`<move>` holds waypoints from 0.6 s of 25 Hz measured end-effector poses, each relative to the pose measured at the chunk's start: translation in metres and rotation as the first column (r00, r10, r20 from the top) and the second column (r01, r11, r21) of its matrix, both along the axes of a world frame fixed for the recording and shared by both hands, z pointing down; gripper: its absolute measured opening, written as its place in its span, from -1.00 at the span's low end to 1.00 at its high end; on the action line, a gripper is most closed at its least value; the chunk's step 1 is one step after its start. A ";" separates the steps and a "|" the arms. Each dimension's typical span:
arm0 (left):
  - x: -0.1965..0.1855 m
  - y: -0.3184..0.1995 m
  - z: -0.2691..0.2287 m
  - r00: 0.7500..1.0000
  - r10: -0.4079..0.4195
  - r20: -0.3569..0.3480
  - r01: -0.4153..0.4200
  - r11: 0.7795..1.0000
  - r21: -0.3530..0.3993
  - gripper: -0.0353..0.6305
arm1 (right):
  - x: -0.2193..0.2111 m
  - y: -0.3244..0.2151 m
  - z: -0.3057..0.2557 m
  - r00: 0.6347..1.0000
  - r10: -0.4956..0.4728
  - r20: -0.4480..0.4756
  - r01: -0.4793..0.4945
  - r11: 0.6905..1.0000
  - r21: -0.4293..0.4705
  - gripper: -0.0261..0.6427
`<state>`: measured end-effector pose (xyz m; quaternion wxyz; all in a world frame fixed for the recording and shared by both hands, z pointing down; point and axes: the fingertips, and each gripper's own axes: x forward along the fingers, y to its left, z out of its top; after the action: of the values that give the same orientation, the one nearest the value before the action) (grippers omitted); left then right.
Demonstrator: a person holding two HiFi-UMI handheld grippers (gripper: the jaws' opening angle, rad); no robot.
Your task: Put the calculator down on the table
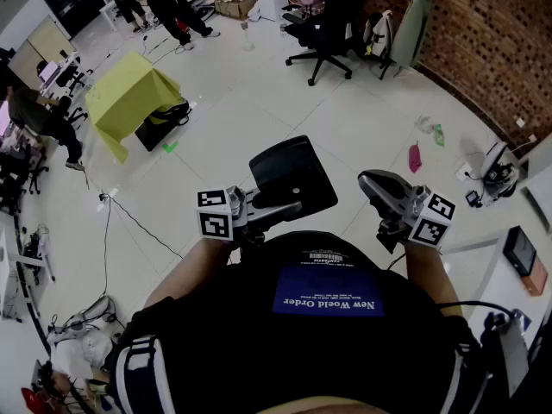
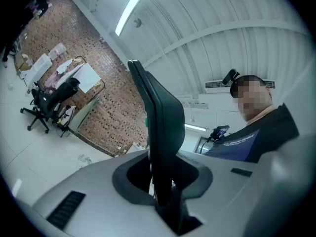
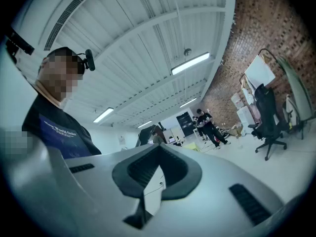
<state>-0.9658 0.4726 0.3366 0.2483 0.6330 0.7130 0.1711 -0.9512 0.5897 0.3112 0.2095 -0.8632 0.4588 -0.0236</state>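
The calculator is a flat black slab with rounded corners, held out over the white floor in front of the person's chest. My left gripper is shut on its near edge. In the left gripper view the calculator stands edge-on and upright between the jaws of the left gripper. My right gripper hovers to the right of the calculator, apart from it. Its jaws meet at the tips with nothing between them, as the right gripper shows in its own view.
A white table at the right edge carries a black device and cables. On the floor farther off stand a yellow-draped table and a black office chair. Several people stand at the far back.
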 end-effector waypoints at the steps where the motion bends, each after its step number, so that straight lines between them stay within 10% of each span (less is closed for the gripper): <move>1: 0.000 0.006 0.001 1.000 0.005 0.001 -0.005 1.000 0.001 -0.66 | 0.001 0.005 0.001 1.000 0.003 0.001 -0.003 1.000 0.001 -0.96; 15: 0.077 -0.021 0.015 0.999 0.024 0.024 -0.023 0.999 -0.030 -0.67 | 0.083 -0.021 0.008 1.000 0.020 0.016 -0.019 0.999 -0.030 -0.96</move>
<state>-0.8889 0.4518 0.3514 0.2641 0.6186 0.7199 0.1710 -0.8684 0.5688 0.3190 0.2006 -0.8704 0.4482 -0.0352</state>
